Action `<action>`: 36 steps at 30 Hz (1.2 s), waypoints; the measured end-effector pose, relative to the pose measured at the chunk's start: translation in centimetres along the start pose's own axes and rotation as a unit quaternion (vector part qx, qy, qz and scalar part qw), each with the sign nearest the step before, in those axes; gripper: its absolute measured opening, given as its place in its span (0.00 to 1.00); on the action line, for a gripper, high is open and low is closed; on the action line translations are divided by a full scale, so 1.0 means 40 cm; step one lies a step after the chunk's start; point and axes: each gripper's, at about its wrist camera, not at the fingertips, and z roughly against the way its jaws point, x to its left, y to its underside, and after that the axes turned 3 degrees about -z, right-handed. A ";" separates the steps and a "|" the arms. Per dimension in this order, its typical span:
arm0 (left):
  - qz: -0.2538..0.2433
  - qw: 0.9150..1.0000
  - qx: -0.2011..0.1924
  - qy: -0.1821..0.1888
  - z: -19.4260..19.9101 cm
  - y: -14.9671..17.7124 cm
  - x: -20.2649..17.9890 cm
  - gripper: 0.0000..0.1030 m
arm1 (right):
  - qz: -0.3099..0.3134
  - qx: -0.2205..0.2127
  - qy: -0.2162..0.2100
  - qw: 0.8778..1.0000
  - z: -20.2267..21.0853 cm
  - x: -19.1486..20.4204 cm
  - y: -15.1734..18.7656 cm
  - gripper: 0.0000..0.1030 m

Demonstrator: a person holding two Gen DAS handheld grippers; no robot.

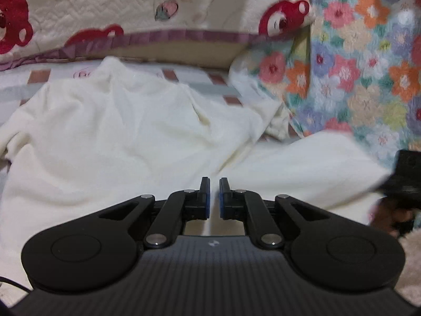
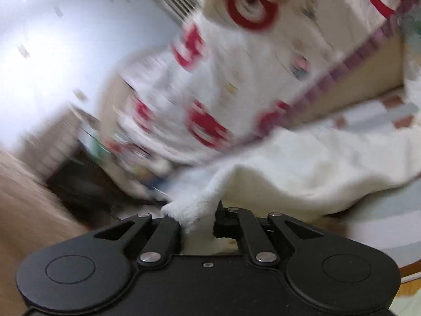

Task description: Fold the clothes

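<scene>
**Right wrist view: a soft white top gets pinched at two spots**

Right wrist view shows the right hand-held gripper (image 2: 201, 220) shut tight on a fuzzy edge of the cream fleece garment (image 2: 302, 168). The cloth bunches up between its fingers and hangs away to the right. This picture is very blurry, so small things are hard to see.

In the left wrist view, the left hand-held gripper (image 1: 214, 197) has its two blue pads (image 1: 208, 200) very near each other, with only a thin slit between them. It counts as closed. The white garment (image 1: 126, 137) lies right under it, and I cannot tell if a thin bit of cloth is caught in there. The garment is spread out, all wrinkly, on the bed sheet (image 1: 218, 84) with pink squares. A bear quilt (image 1: 131, 8) is behind it and a flower blanket (image 1: 363, 60) is on the right.

What could go wrong? The fleece is thick and slippery, so the pinched edge may slide out if it gets pulled fast. If the left one holds nothing, only one side goes up and the fold turns crooked. The cloth could also drag the flower blanket along, since they touch.
</scene>
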 end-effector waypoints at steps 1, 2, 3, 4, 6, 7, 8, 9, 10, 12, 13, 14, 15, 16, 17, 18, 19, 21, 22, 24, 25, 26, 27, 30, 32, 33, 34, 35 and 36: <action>-0.008 1.000 0.018 -0.010 -0.005 0.002 -0.006 0.07 | 0.004 0.001 -0.010 1.000 0.023 0.027 0.002 0.06; -0.012 0.999 0.038 -0.014 -0.018 0.009 -0.009 0.08 | 0.006 0.015 -0.011 1.000 0.033 0.038 0.015 0.06; -0.012 0.998 0.060 -0.012 -0.036 0.020 -0.008 0.09 | 0.006 0.042 -0.002 0.999 0.030 0.032 0.040 0.06; -0.009 0.997 0.079 -0.012 -0.054 0.030 -0.007 0.09 | -0.001 0.069 0.012 0.998 0.024 0.019 0.066 0.06; -0.003 0.994 0.109 -0.016 -0.087 0.044 -0.007 0.09 | -0.031 0.127 0.052 0.990 0.002 -0.025 0.121 0.06; -0.009 0.993 0.117 -0.018 -0.099 0.047 -0.013 0.09 | -0.043 0.146 0.060 0.987 0.000 -0.035 0.135 0.06; -0.015 0.992 0.122 -0.019 -0.106 0.046 -0.019 0.10 | -0.049 0.156 0.055 0.985 0.008 -0.032 0.134 0.06; -0.020 0.992 0.125 -0.018 -0.112 0.037 -0.024 0.12 | -0.056 0.167 0.050 0.983 0.015 -0.028 0.134 0.06; -0.025 0.992 0.125 -0.015 -0.117 0.025 -0.030 0.16 | -0.063 0.177 0.046 0.981 0.023 -0.025 0.133 0.06; -0.031 0.992 0.121 -0.012 -0.125 -0.005 -0.041 0.24 | -0.076 0.197 0.036 0.977 0.038 -0.018 0.132 0.07; -0.034 0.992 0.119 -0.010 -0.130 -0.019 -0.046 0.29 | -0.067 0.206 0.033 0.976 0.040 -0.011 0.127 0.07; -0.037 0.992 0.117 -0.010 -0.135 -0.030 -0.049 0.31 | -0.040 0.215 0.032 0.975 0.036 0.001 0.117 0.07; -0.040 0.992 0.116 -0.009 -0.142 -0.039 -0.052 0.31 | -0.014 0.227 0.040 0.973 0.032 0.006 0.118 0.07; -0.042 0.992 0.116 -0.010 -0.150 -0.048 -0.056 0.31 | 0.011 0.242 0.060 0.968 0.025 0.005 0.133 0.07; -0.043 0.992 0.117 -0.012 -0.159 -0.057 -0.061 0.31 | 0.012 0.257 0.071 0.964 0.019 -0.006 0.147 0.07; -0.041 0.993 0.111 -0.014 -0.165 -0.066 -0.065 0.31 | -0.010 0.272 0.073 0.959 0.014 -0.028 0.162 0.08; -0.037 0.994 0.098 -0.016 -0.168 -0.076 -0.068 0.32 | -0.029 0.279 0.073 0.957 0.016 -0.045 0.170 0.12; -0.023 0.997 0.071 -0.021 -0.177 -0.100 -0.069 0.42 | -0.052 0.268 0.077 0.959 0.041 -0.067 0.168 0.16; -0.010 0.998 0.056 -0.023 -0.187 -0.117 -0.062 0.45 | -0.056 0.254 0.092 0.961 0.055 -0.072 0.158 0.34; 0.015 0.999 0.025 -0.027 -0.206 -0.150 -0.050 0.45 | -0.063 0.223 0.121 0.965 0.084 -0.087 0.132 0.55; 0.023 0.999 0.014 -0.031 -0.222 -0.169 -0.043 0.45 | -0.068 0.207 0.129 0.967 0.096 -0.100 0.117 0.55; 0.027 0.999 0.006 -0.038 -0.244 -0.191 -0.038 0.45 | -0.074 0.196 0.132 0.969 0.106 -0.111 0.105 0.56; 0.032 0.999 0.002 -0.040 -0.268 -0.209 -0.030 0.45 | -0.073 0.190 0.132 0.970 0.106 -0.111 0.096 0.56; 0.045 0.998 0.001 -0.041 -0.345 -0.257 -0.007 0.45 | -0.051 0.191 0.125 0.972 0.072 -0.084 0.079 0.57; 0.039 0.998 0.010 -0.051 -0.383 -0.260 -0.010 0.45 | -0.004 0.224 0.126 0.966 0.028 -0.052 0.106 0.59; 0.035 0.998 0.015 -0.056 -0.400 -0.258 -0.012 0.45 | 0.018 0.248 0.126 0.960 0.008 -0.039 0.130 0.59; 0.032 0.998 0.022 -0.055 -0.412 -0.251 -0.015 0.45 | 0.034 0.270 0.116 0.955 -0.005 -0.030 0.153 0.59; 0.030 0.998 0.029 -0.051 -0.422 -0.238 -0.019 0.45 | 0.031 0.277 0.094 0.956 -0.005 -0.028 0.166 0.59; 0.029 0.998 0.037 -0.046 -0.429 -0.226 -0.022 0.45 | 0.016 0.274 0.070 0.959 0.001 -0.031 0.170 0.59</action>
